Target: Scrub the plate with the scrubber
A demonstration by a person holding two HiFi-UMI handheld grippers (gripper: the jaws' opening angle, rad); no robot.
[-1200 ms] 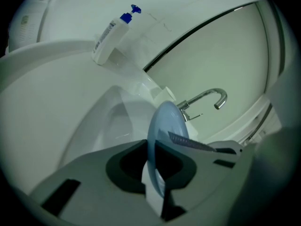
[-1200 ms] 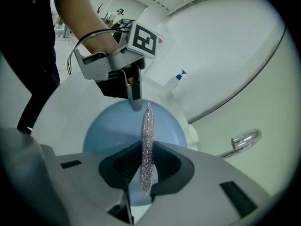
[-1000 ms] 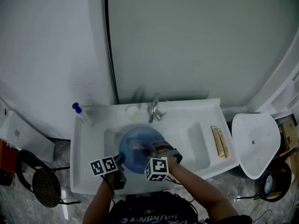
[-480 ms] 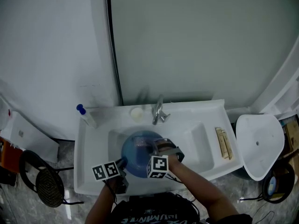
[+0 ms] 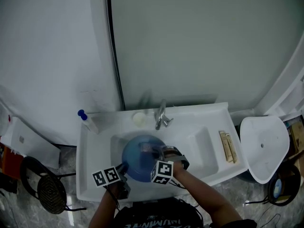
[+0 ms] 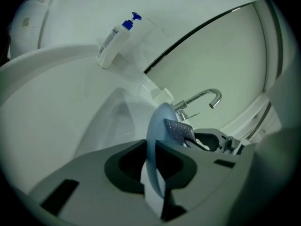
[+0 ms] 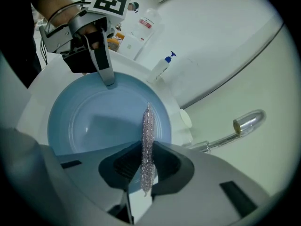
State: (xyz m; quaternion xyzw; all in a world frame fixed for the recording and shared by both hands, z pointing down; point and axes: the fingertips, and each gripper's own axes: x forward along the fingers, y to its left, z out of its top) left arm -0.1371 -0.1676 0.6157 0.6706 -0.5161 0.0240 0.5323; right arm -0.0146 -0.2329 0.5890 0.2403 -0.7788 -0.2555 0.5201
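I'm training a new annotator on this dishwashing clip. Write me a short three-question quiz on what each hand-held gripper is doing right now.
1. Multiple choice: what is the left hand-held gripper shut on?
A. the faucet
B. the rim of the blue plate
C. the pump bottle

2. True or false: the scrubber is clamped between the jaws of the right hand-held gripper.

3. Fill in the missing word: the plate is held over the white ___.

Key: 1 B; 2 true; 3 sink.
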